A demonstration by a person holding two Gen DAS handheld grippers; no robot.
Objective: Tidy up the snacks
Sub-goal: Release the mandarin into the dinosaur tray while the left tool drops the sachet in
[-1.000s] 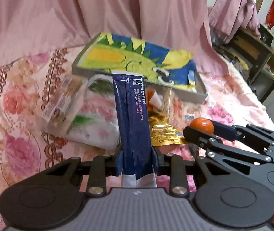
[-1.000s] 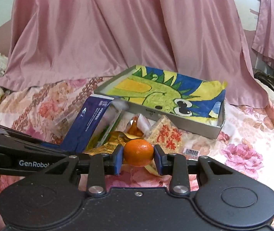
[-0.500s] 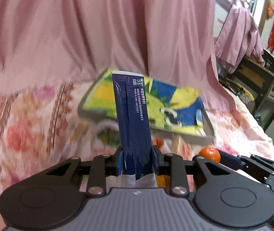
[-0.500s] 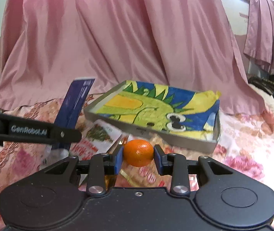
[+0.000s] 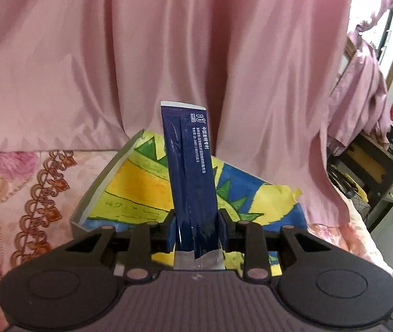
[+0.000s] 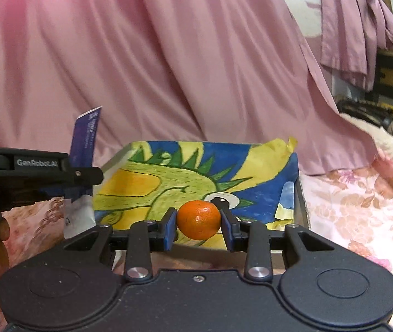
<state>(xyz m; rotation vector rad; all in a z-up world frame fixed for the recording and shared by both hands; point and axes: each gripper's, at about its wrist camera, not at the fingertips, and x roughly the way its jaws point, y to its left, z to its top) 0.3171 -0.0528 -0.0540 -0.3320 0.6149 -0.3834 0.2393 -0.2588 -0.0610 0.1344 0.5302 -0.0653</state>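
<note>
A dark blue sachet (image 5: pixel 190 177) is held upright by the left gripper (image 5: pixel 197 233), its lower end hidden behind the body. A mandarin (image 6: pixel 198 219) is clamped in the right gripper (image 6: pixel 198 228) before the tray (image 6: pixel 297 193) (near rim cut off; drawing-lined).

A navy sachet (image 5: pixel 190 177) with white print and a clear end. A plain orange mandarin (image 6: pixel 198 219). The tray (image 6: pixel 298 193) lining: yellow-green dinosaur on blue. Pink drape (image 5: pixel 113 55); pink floral bedspread (image 6: pixel 362 207).

Pink drape (image 5: pixel 141 55) behind — floral bedspread (image 6: pixel 362 207) beneath, wooden shelf (image 5: pixel 373 163) right.
</note>
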